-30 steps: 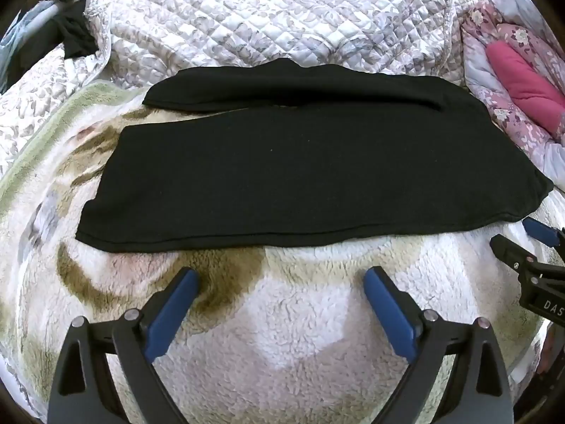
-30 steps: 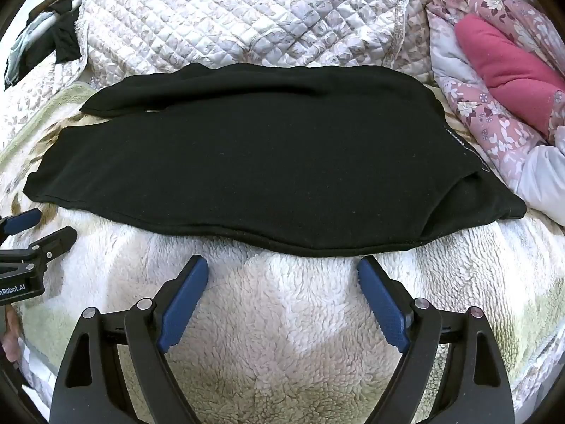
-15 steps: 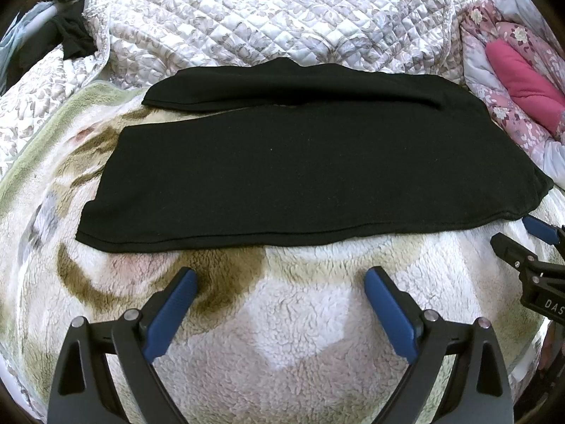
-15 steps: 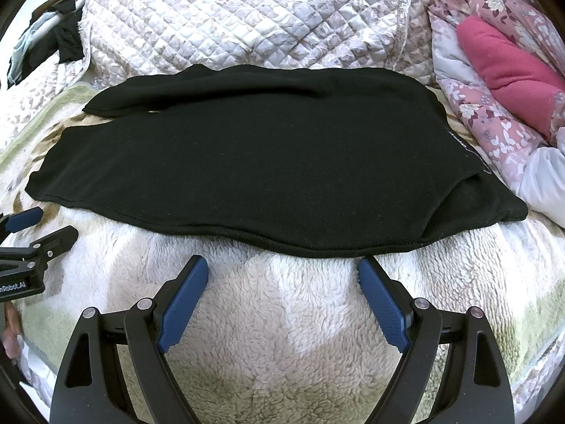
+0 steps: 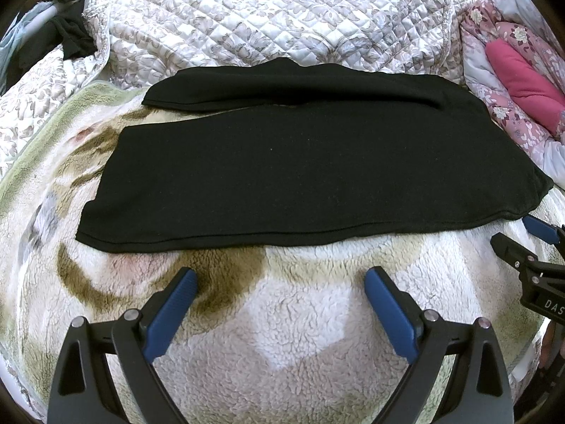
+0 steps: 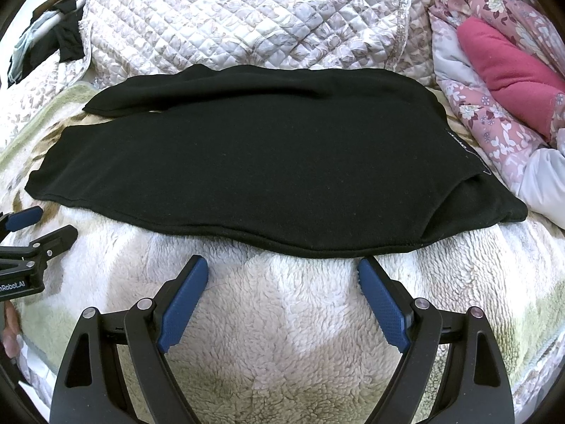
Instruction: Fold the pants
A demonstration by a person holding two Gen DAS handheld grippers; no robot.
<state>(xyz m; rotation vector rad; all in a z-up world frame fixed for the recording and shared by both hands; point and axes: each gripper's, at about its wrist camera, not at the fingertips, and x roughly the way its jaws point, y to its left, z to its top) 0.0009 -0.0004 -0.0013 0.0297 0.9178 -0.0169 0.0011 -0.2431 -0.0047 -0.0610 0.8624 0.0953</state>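
Two hand-held grippers in play, both released, holding nothing.

Left wrist view: left hand-held gripper (image 5: 280, 284) spread wide, blue pads (image 5: 168, 312) over the fleece blanket (image 5: 282, 335) on the bed, just short of the black pants (image 5: 300, 169). Pants lie flat across the middle of the bed, legs running to the left side, the far leg lying partly apart from the near one. Near hem edge runs parallel to the bed's near edge. Right hand-held gripper (image 5: 522, 233) enters at the right, its blue tip just beside the pants' near right corner; contact cannot be told. Quilted bedspread (image 5: 265, 21) bunched at the far edge, floral duvet with pink pillow (image 5: 522, 74) at the far right corner, dark clothing (image 5: 70, 39) at the far left corner.

Right wrist view: right hand-held gripper (image 6: 282, 275) released, pads spread, tips just beside the near edge of the pants (image 6: 265, 162); waist end folds over at right. Left hand-held gripper (image 6: 42, 224) at the left, spread, near the leg hem, apart from it. Fleece blanket (image 6: 282, 335) below, quilted bedspread (image 6: 247, 17) behind, pink pillow (image 6: 505, 67) at right.
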